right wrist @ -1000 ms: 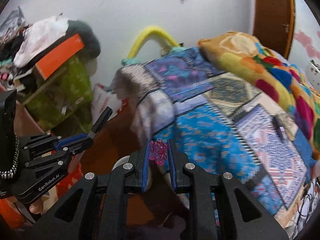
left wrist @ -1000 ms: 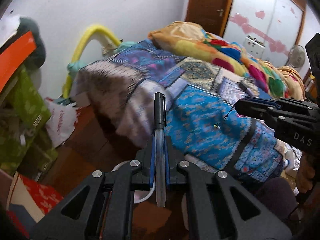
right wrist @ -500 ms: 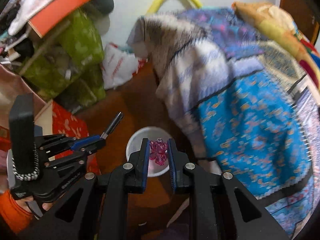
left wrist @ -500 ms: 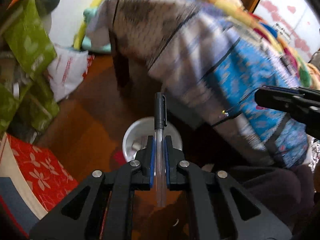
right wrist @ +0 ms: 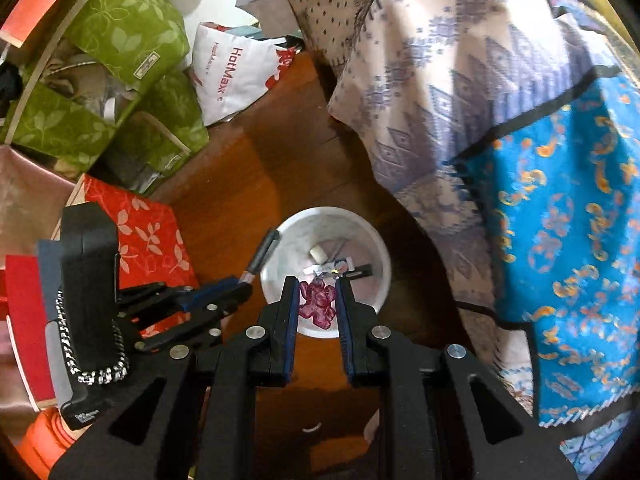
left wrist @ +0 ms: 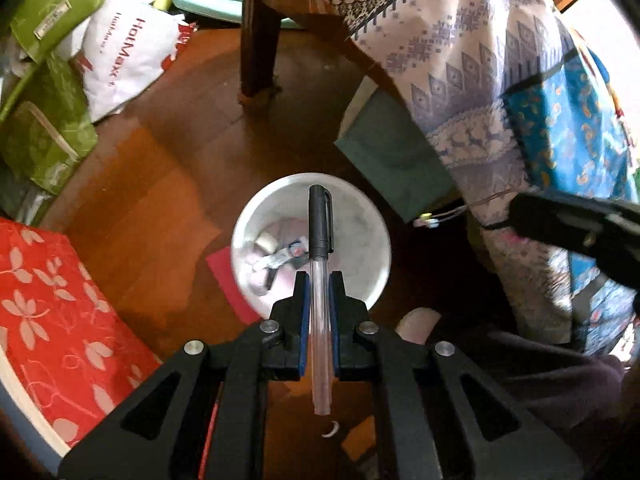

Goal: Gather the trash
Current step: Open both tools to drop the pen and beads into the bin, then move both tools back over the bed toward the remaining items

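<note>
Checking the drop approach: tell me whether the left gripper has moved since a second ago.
Yes. The left gripper, shut on the pen, swung down from facing the bed to above the white bin.

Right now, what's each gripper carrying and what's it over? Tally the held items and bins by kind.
Pens: 1, the pen clamped in the left gripper
Pink trinkets: 1, the pink trinket clamped in the right gripper
Bins: 1, the white bin below both, some trash already inside
Total: 3
</note>
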A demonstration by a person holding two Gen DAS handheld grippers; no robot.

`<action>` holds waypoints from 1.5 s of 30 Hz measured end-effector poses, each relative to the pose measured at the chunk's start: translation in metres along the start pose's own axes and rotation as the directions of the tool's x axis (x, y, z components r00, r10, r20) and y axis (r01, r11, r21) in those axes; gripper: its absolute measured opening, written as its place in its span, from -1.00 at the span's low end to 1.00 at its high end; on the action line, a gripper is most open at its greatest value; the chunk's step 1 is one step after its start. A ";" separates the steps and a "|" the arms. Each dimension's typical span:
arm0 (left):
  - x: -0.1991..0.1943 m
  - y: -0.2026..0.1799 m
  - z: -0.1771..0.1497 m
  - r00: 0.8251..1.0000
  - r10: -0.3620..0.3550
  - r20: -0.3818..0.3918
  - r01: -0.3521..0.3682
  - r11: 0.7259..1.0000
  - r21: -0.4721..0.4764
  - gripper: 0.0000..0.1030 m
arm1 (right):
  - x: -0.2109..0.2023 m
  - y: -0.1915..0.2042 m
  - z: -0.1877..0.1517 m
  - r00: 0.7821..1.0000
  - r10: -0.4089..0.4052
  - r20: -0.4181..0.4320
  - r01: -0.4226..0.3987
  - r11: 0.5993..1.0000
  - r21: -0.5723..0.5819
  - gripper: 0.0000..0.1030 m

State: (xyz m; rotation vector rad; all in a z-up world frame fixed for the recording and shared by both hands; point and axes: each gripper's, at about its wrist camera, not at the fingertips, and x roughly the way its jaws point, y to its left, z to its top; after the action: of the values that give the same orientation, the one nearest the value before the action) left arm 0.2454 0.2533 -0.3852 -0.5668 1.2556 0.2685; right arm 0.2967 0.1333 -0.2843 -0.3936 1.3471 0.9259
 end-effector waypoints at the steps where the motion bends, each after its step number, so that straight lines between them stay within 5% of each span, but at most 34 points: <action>1: -0.001 0.000 0.002 1.000 -0.004 0.011 0.004 1.000 -0.001 -0.85 | 0.002 0.001 0.001 1.000 0.002 -0.008 -0.002 1.000 -0.003 -0.65; 5: -0.008 0.000 0.005 0.999 0.004 0.037 -0.003 1.000 -0.025 -0.50 | 0.002 0.000 0.003 1.000 -0.007 -0.008 0.007 1.000 0.008 -0.18; 18: -0.070 -0.014 -0.003 0.985 0.086 0.150 -0.090 0.996 0.020 -0.49 | -0.049 0.000 -0.015 0.993 -0.064 0.101 0.069 0.996 -0.047 -0.18; 29: -0.158 -0.067 -0.016 0.950 0.052 0.308 -0.085 0.992 0.096 -0.49 | -0.127 0.005 -0.046 0.965 -0.061 0.254 0.082 0.994 -0.074 -0.18; 37: -0.215 -0.132 -0.028 0.909 0.004 0.417 -0.087 0.980 0.181 -0.49 | -0.206 -0.017 -0.075 0.904 -0.077 0.421 0.093 0.996 -0.016 -0.18; 45: -0.239 -0.215 -0.031 0.881 -0.075 0.468 -0.077 0.952 0.298 -0.49 | -0.282 -0.076 -0.119 0.786 -0.171 0.595 0.137 0.985 0.103 -0.18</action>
State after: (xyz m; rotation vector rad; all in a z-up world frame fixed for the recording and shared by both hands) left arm 0.2530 0.0836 -0.1104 -0.2063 0.7944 0.1906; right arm 0.2902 -0.0945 -0.0657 -0.1370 0.7337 0.7823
